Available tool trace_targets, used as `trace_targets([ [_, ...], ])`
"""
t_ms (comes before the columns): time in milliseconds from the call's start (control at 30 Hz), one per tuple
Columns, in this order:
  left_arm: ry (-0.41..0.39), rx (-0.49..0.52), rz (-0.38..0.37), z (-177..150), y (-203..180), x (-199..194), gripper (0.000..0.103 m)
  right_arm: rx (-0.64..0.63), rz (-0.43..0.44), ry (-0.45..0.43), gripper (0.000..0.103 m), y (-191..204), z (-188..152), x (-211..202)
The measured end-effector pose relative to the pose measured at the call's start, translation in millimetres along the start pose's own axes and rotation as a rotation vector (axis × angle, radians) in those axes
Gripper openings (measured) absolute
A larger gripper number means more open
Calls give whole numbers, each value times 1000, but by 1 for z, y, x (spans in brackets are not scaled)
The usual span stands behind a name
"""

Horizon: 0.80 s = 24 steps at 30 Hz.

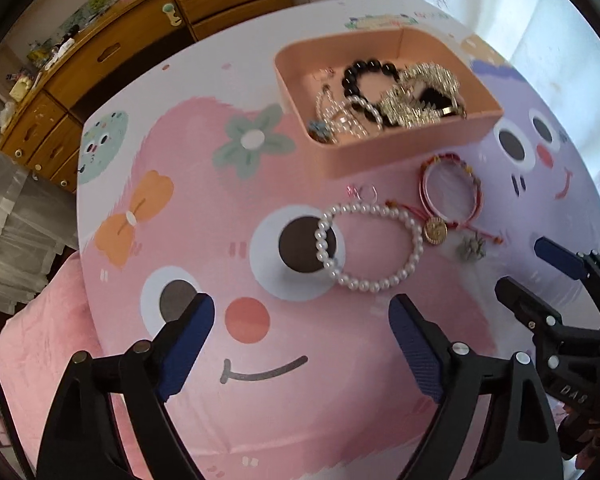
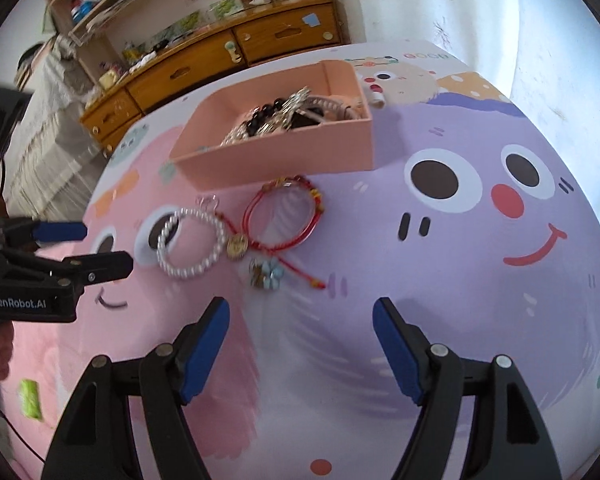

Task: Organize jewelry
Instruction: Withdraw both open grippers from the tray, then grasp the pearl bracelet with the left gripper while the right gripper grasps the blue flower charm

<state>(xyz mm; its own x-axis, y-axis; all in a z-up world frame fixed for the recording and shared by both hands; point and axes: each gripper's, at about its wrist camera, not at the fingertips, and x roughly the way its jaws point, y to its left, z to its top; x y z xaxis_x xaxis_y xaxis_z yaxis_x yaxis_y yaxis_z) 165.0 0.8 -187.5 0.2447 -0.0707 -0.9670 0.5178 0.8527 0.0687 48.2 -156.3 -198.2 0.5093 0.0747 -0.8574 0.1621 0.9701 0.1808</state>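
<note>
Lying loose on the mat (image 1: 204, 208) just below the tray (image 1: 380, 156), four or five pieces are left out to be gathered: one pearl bracelet (image 1: 370, 246), one red cord bracelet (image 1: 452, 190), one gold charm (image 1: 435, 231), one small ring (image 1: 366, 191) and one flower charm (image 2: 266, 272). Several pieces, among them one black bead bracelet (image 1: 366, 74), are already heaped in the tray at twelve o'clock. The left gripper (image 1: 302, 344) and right gripper (image 2: 302, 344) are both held wide and empty, seemingly readied for the next pick, the pearls at one o'clock of the left and eleven o'clock of the right.
</note>
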Motion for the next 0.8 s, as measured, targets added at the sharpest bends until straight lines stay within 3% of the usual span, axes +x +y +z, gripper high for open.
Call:
trace_targets([
  [233, -28, 2, -76, -6, -13, 17, 89, -133, -44, -50, 73, 21, -8, 2],
  [400, -86, -68, -140, -2, -11, 20, 88, -195, -47, -43, 45, 31, -6, 9],
  [500, -85, -117, -156, 4, -4, 27, 88, -207, -45, -24, 34, 35, -6, 15],
  [567, -80, -153, -150, 6, 1, 32, 84, -219, -48, -27, 33, 37, -6, 16],
  [800, -89, -185, -122, 9, 13, 40, 47, -210, -49, -23, 24, 38, 2, 21],
])
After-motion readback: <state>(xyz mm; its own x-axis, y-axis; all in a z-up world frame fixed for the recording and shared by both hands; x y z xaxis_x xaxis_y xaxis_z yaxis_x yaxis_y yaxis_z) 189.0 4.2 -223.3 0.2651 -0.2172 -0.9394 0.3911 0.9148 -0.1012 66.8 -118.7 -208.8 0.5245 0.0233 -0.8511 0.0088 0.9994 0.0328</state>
